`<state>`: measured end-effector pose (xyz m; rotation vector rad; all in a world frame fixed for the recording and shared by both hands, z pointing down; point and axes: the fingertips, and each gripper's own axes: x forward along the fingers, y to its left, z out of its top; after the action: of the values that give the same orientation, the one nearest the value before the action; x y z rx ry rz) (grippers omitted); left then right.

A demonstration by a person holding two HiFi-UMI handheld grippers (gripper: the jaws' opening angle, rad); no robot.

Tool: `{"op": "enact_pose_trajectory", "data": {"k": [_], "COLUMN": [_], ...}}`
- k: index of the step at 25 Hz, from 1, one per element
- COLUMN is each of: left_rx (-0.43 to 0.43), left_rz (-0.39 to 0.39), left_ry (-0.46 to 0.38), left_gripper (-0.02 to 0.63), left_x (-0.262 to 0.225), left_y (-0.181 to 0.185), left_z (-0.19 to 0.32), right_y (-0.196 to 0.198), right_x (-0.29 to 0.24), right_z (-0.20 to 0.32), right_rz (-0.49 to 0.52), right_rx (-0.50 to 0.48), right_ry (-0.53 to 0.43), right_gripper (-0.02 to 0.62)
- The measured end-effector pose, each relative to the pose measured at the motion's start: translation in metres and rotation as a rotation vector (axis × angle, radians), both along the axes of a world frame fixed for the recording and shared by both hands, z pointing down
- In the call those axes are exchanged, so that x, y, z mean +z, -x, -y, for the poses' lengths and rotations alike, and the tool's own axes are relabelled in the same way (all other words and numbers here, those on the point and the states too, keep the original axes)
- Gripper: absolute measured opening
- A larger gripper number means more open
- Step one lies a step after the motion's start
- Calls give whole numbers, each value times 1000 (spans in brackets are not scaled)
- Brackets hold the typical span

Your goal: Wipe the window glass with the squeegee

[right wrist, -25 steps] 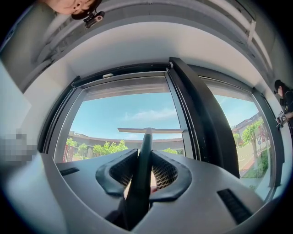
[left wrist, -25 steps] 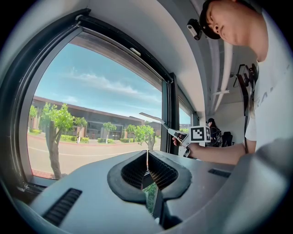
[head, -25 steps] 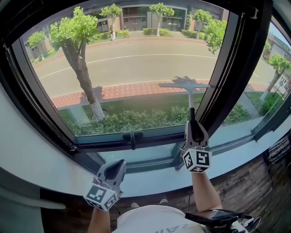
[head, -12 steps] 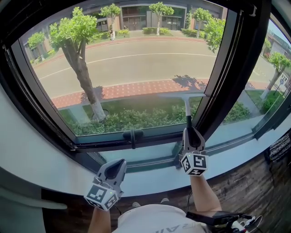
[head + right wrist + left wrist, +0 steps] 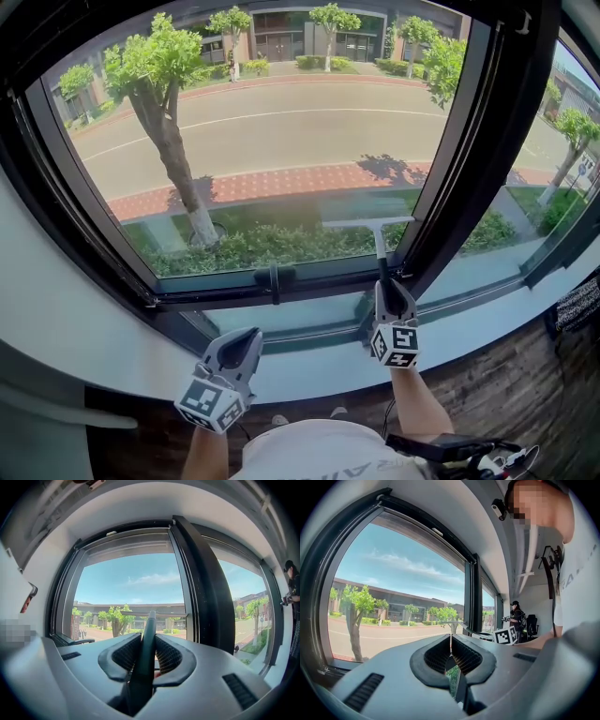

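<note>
Left gripper [image 5: 246,339] hangs low before the sill [image 5: 309,375], jaws pressed together with nothing between them. Right gripper [image 5: 389,291] is higher and closer to the window, jaws clamped on the dark handle of the squeegee [image 5: 380,246]. The handle runs straight out from between the jaws, upright. The blade sits crosswise at its top, against the lower right part of the glass [image 5: 281,141], just above the bottom frame and right of the window handle [image 5: 273,277]. Beyond the glass: hedge, tree [image 5: 159,94], road.
</note>
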<state>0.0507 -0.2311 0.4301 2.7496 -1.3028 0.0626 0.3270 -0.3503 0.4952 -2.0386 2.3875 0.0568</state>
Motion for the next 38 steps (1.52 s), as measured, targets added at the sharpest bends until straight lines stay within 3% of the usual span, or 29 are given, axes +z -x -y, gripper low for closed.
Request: {"op": "enact_pose_trajectory", "data": {"k": [19,28,33,38], "left_rx": [20,7,-18,-72], "left_rz": [23,26,17,11], "left_ry": [11,27,44,76], "left_gripper": [23,23,23,23], "left_x": [-3,4,10,27], "left_y": [-7,-6,-4,-1], "left_z": [-6,-9,-11,-11], "right_y": [-2,-2,-1,1], "right_x": [80,121,117,92], "right_z": [-3,-4,-9,-23], "right_rz": [21,5,16,69], "right_rx": [-6,-5,-9,-34], "right_ry": [148,263,270,210], "right_gripper": [100,100,100,100]}}
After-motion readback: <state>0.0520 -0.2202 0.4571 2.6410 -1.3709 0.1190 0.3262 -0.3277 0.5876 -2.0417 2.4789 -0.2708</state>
